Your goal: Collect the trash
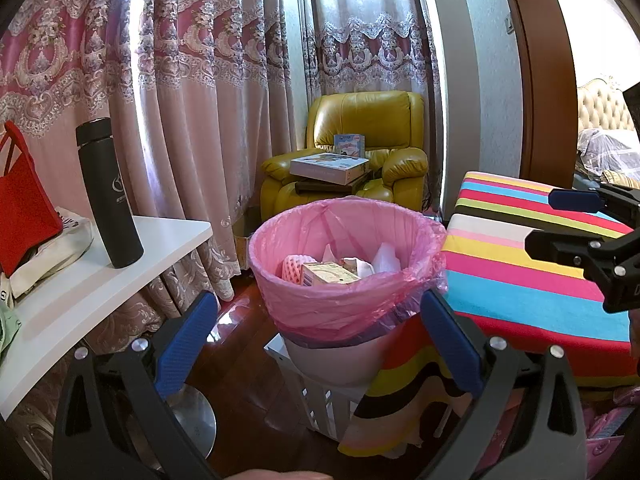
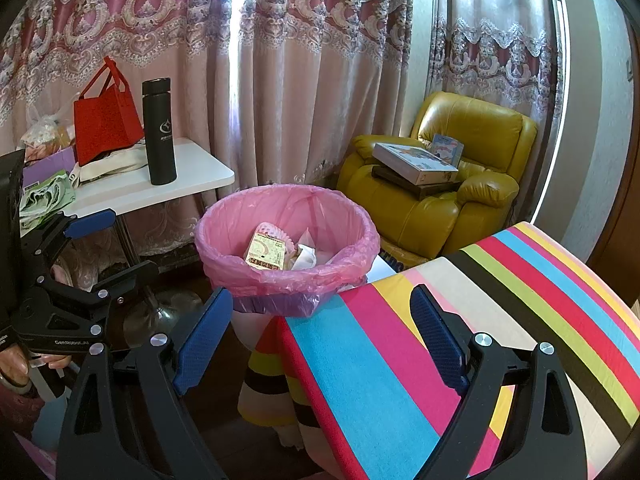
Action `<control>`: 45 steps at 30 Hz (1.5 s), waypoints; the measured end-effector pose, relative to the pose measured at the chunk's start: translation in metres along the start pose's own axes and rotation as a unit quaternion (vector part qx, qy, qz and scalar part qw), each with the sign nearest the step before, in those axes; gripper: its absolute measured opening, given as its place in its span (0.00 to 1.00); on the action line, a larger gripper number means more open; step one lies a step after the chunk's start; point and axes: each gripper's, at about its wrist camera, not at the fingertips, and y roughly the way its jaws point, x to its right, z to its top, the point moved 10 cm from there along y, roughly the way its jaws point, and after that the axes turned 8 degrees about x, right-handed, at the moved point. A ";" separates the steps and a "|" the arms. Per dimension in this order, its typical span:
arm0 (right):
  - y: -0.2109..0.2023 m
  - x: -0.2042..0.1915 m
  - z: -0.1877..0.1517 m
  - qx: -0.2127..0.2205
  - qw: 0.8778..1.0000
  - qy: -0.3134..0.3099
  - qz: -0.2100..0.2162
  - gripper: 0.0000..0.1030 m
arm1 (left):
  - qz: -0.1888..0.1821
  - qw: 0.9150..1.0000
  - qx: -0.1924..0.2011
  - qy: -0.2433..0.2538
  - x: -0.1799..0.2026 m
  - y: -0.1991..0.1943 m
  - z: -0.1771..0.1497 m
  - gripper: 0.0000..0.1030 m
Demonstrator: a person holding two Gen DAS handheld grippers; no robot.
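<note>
In the left wrist view, the trash bin (image 1: 344,276) lined with a pink bag (image 1: 316,232) is seen at the centre. The fingers (image 1: 188,344) of the left gripper (image 1: 320,320) are held wide apart in front of the bin, with nothing between them. Inside the bin a small cardboard carton (image 1: 328,274), a pink foam net (image 1: 291,269) and crumpled white paper (image 1: 384,260) are seen. To the left of the bin, a black flask (image 1: 108,194) is stood upright on a white tabletop (image 1: 100,284), with a red bag (image 1: 24,208) beside it. Behind the bin a yellow armchair (image 1: 360,152) is seen, with flat boxes (image 1: 330,168) laid on its seat. To the right of the bin, a striped cloth (image 1: 532,264) is spread over a surface, and the right gripper (image 1: 556,220) is seen above it with its fingers apart.

In the right wrist view, the bin (image 2: 286,276) is seen beyond the right gripper (image 2: 320,320), whose fingers (image 2: 436,336) are spread wide and empty. The striped cloth (image 2: 460,320) lies just to the right of the bin, its edge touching the bin's liner. The carton (image 2: 266,254) and white paper (image 2: 308,258) lie inside the bin. The left gripper (image 2: 116,240) is seen to the left of the bin, fingers apart, with part of a hand (image 2: 16,364) below it. The flask (image 2: 159,132) and red bag (image 2: 106,120) stand on the tabletop (image 2: 192,172) left of the bin, the armchair (image 2: 452,184) behind it to the right.
</note>
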 end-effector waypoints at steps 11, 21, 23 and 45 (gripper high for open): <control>0.001 -0.001 -0.001 0.000 1.000 0.000 0.000 0.82 | 0.001 1.000 0.001 0.001 0.001 0.000 0.000 0.95; 0.002 -0.002 -0.001 -0.001 1.000 0.001 0.000 0.83 | 0.001 1.000 0.000 0.001 0.000 0.002 -0.003 0.95; 0.002 -0.002 -0.001 -0.001 1.000 0.001 0.000 0.83 | 0.001 1.000 0.000 0.000 0.000 0.001 -0.003 0.95; 0.000 -0.010 -0.010 -0.004 1.000 0.000 0.003 0.83 | 0.011 1.000 0.003 0.008 -0.003 0.001 -0.006 0.95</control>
